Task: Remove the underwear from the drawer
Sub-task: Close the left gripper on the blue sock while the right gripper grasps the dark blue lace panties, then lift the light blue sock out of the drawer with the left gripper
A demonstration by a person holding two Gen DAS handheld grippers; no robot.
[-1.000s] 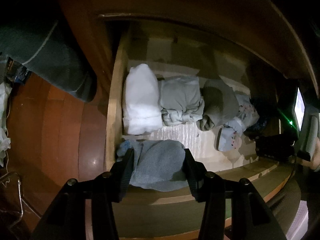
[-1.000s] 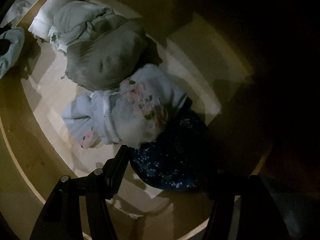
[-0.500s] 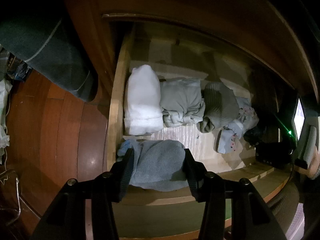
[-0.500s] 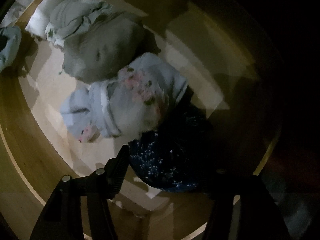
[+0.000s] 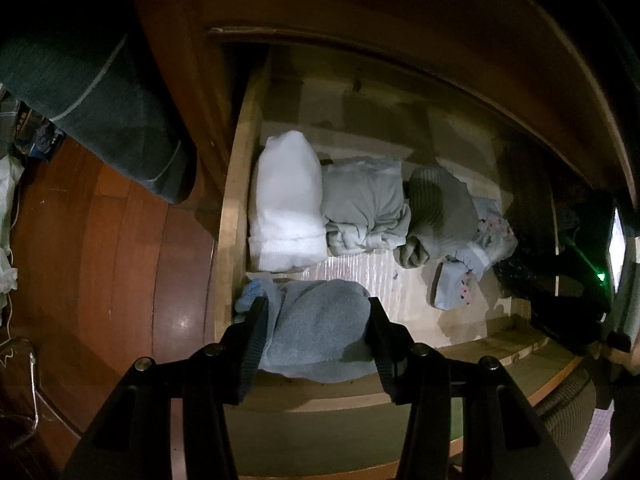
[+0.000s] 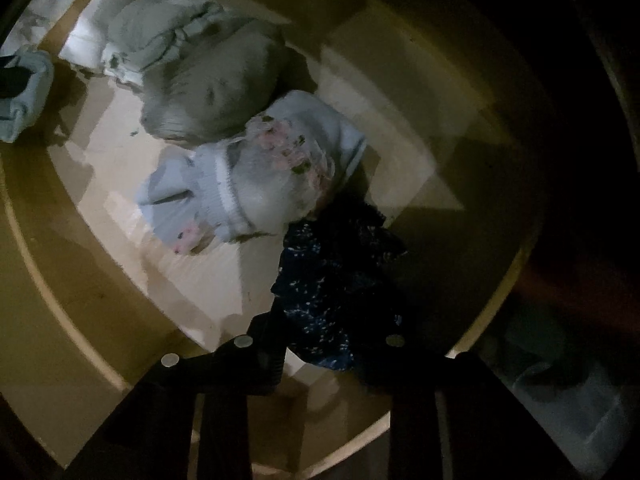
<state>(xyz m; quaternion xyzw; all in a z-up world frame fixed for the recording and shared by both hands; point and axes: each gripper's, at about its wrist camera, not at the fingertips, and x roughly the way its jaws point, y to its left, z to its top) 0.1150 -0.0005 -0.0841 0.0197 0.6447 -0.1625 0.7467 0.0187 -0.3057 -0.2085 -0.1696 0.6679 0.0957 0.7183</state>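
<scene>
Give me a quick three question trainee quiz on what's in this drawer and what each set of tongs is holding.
1. True or false: the right tongs are shut on the dark speckled garment.
2. Which bundle do the left tongs straddle? A white, B blue-grey, C floral.
3. Fill in: the white bundle lies against the drawer's ____ wall, as seen by the left wrist camera.

Key: 1 true. 2 B, the blue-grey bundle. 3 left.
</scene>
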